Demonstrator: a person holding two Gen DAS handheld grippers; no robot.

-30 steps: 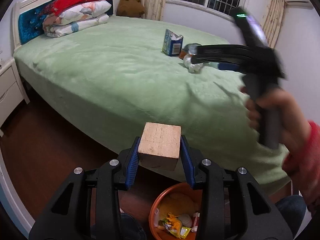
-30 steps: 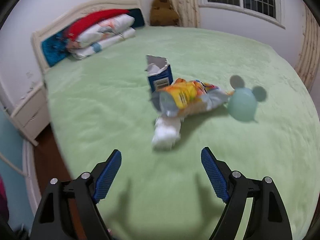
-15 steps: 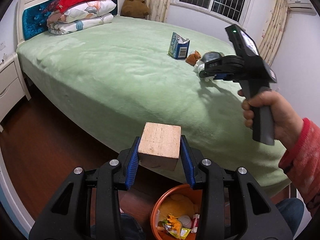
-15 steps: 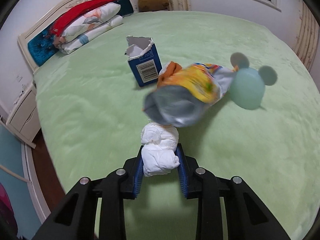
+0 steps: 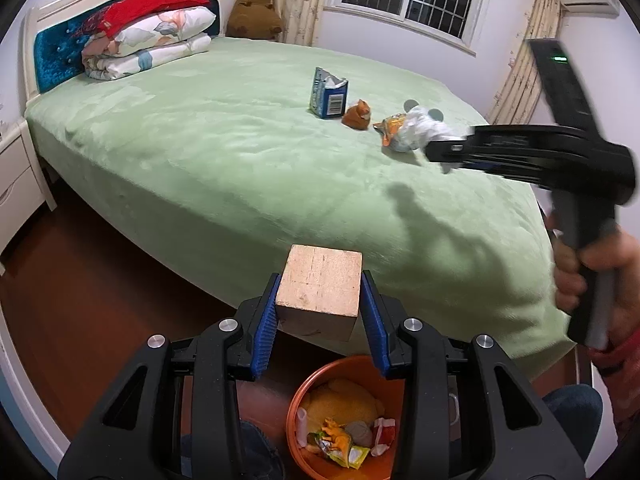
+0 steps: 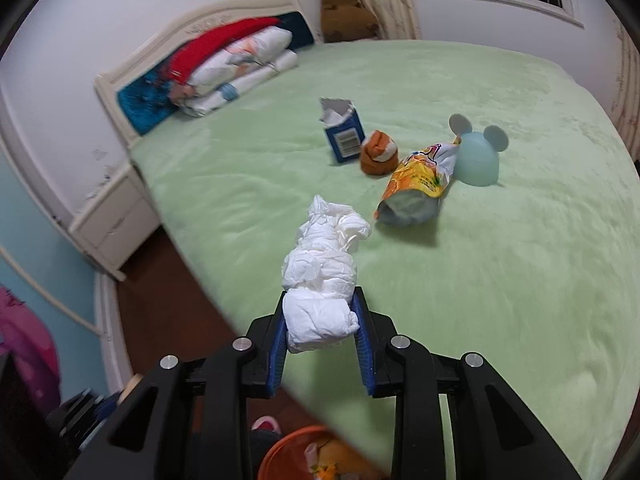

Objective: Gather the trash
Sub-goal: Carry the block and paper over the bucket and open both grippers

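Note:
My right gripper (image 6: 322, 346) is shut on a crumpled white tissue wad (image 6: 324, 276) and holds it above the bed's near edge. On the green bed (image 6: 500, 260) lie an orange snack bag (image 6: 416, 184), a torn blue carton (image 6: 342, 130) and an orange-brown wrapper ball (image 6: 378, 156). My left gripper (image 5: 320, 322) is shut on a wooden block (image 5: 320, 290), above the orange trash bin (image 5: 312, 384) on the floor. The right gripper also shows in the left wrist view (image 5: 444, 150), raised over the bed.
A pale blue mouse-eared bowl (image 6: 478, 156) sits behind the snack bag. Pillows (image 5: 148, 44) and a plush toy (image 5: 254, 12) lie at the headboard. A white nightstand (image 6: 112, 220) stands by the bed. The bin (image 6: 288, 456) holds several wrappers.
My right gripper closed on the tissue wad, lifted it and pulled back toward the bed's edge. The left gripper has stayed over the bin with the block.

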